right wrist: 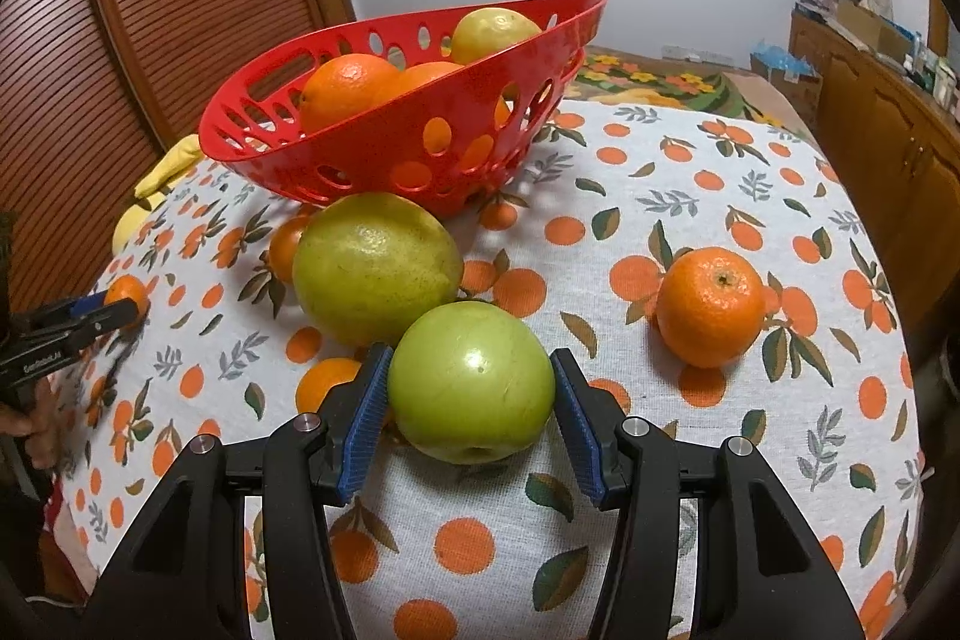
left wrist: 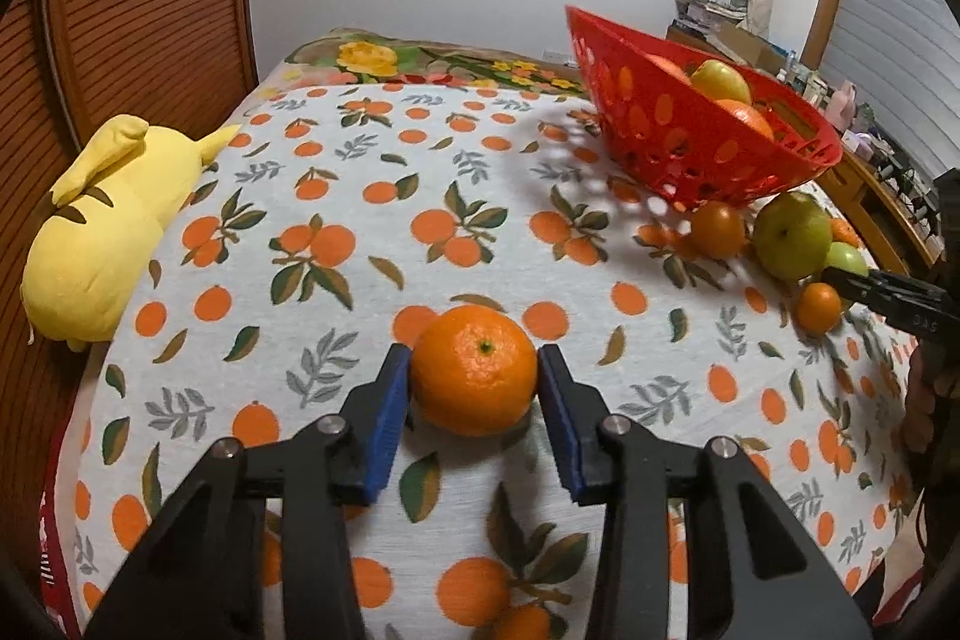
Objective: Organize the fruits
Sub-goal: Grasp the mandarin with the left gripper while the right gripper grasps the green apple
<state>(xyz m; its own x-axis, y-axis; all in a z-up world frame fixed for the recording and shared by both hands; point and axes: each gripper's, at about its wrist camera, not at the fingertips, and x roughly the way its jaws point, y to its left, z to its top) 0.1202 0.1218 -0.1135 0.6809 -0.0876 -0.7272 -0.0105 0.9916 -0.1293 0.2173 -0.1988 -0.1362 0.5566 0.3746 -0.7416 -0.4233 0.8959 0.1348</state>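
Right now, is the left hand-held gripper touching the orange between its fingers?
Touching. In the left wrist view, the left hand-held gripper has both blue pads pressed against the sides of the orange, with no gap visible on either side.

Left tool: black plastic arms showing triangular cutouts, round silver screws sitting at pivots, blue ribbed pads lining inner faces.
Right tool: matching black arms, silver screws, blue ribbed pads.
White lettering showing on side of left tool in right wrist view, too small to read.
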